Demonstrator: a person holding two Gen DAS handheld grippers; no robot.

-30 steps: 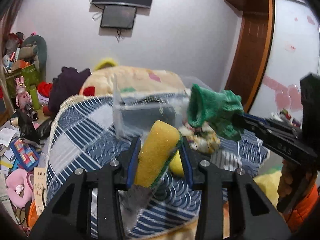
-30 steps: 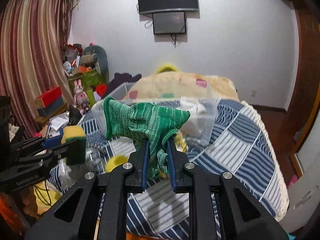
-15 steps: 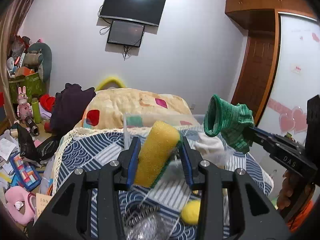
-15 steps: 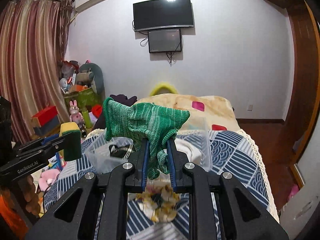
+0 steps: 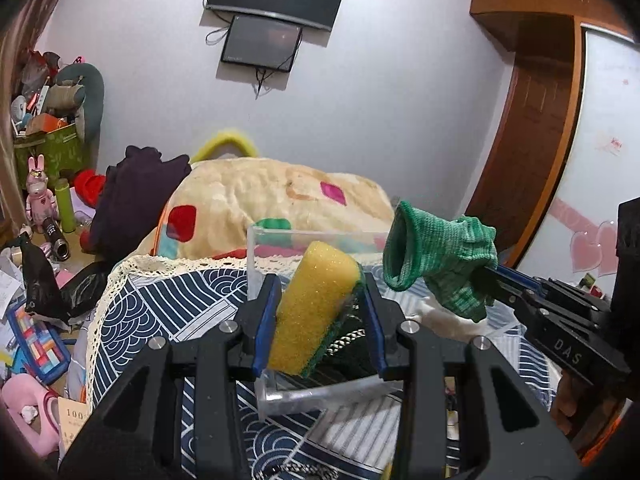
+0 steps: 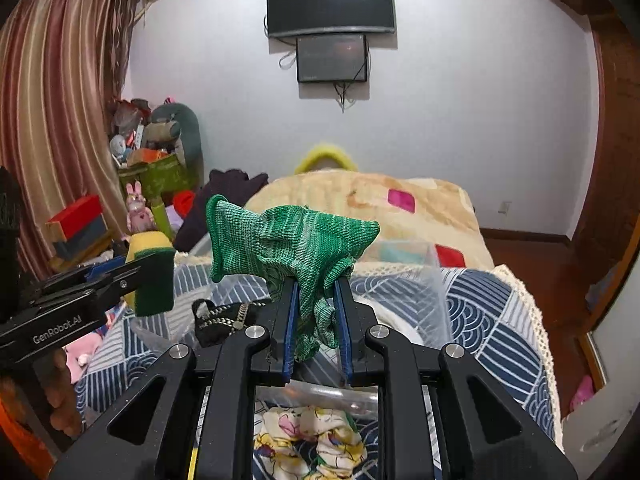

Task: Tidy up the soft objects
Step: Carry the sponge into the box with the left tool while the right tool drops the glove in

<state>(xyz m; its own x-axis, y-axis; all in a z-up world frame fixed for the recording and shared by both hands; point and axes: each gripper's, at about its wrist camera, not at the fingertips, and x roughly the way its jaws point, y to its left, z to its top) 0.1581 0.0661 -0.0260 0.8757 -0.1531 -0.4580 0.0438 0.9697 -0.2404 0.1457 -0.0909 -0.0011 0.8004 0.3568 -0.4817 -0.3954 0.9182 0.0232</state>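
Both grippers are raised level above the clear bin. Left gripper pinches the yellow sponge; right gripper clamps the green glove.

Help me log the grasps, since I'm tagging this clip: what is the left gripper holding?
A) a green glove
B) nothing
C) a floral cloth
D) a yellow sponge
D: the left gripper is shut on the yellow sponge with its green scrub side, while the green glove sits in the right gripper.
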